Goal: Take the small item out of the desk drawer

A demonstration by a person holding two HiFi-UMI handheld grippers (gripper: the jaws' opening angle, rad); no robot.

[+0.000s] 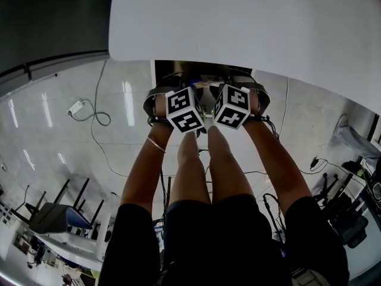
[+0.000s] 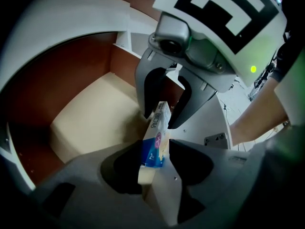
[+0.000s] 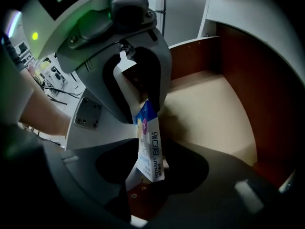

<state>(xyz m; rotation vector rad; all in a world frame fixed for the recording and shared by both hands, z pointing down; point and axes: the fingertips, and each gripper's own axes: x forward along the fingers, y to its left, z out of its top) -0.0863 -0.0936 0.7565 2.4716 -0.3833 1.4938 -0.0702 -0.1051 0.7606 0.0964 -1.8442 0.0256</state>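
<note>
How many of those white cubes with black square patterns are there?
2. One white cube with black square markers rides on the left gripper; the other cube rides on the right gripper. They sit side by side, almost touching. None seems hidden.

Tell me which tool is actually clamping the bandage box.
The left tool: its jaws press the bandage box from both sides. The right tool merely straddles the box, jaws wide with clear gaps on either side.

I see the drawer (image 2: 86, 123), beige bottom and brown walls, under the white desktop (image 1: 250, 16). A cabled adapter (image 1: 76, 107) lies on the tiled floor (image 1: 53, 142).
</note>
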